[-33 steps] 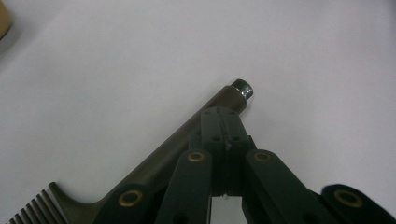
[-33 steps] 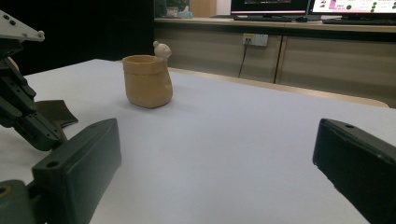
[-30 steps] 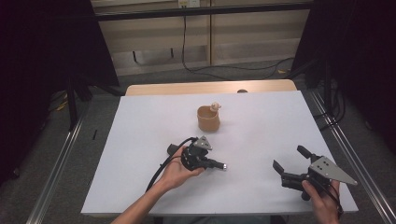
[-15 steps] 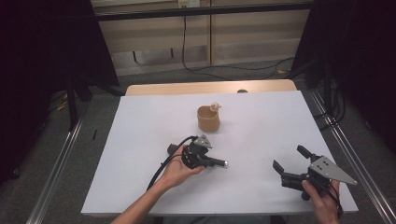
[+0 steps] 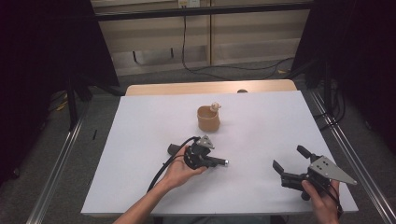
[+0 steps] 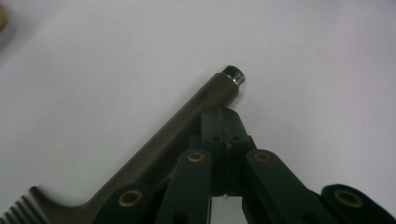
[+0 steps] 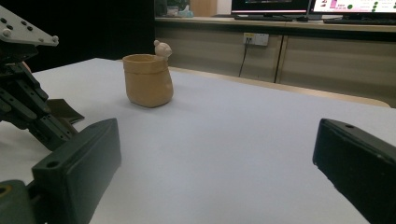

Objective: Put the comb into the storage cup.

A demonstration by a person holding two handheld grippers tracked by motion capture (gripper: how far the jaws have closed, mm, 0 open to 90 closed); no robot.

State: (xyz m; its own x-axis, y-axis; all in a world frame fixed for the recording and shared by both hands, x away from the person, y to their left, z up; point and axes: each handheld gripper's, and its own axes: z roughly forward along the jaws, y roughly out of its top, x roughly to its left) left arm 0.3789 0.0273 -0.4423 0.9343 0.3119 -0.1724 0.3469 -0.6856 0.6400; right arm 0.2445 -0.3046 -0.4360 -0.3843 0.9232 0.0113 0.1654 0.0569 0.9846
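Comb (image 6: 154, 154) teeth cut off (bottom-left edge); handle partly hidden behind left tool (image 6: 226, 122).

Even overhead light on a white table, darkness at the room's edges

In the high view the table (image 5: 140, 186) is evenly lit from above with soft, short shadows, while black curtains swallow both sides. The left gripper view is dim and grainy, its near jaws soft, with a small glint on the metal tip of the dark handle (image 6: 187, 116). In the right gripper view the close jaws blur; the tan cup (image 7: 147, 80) is fairly sharp, and distant monitors glare brightly.
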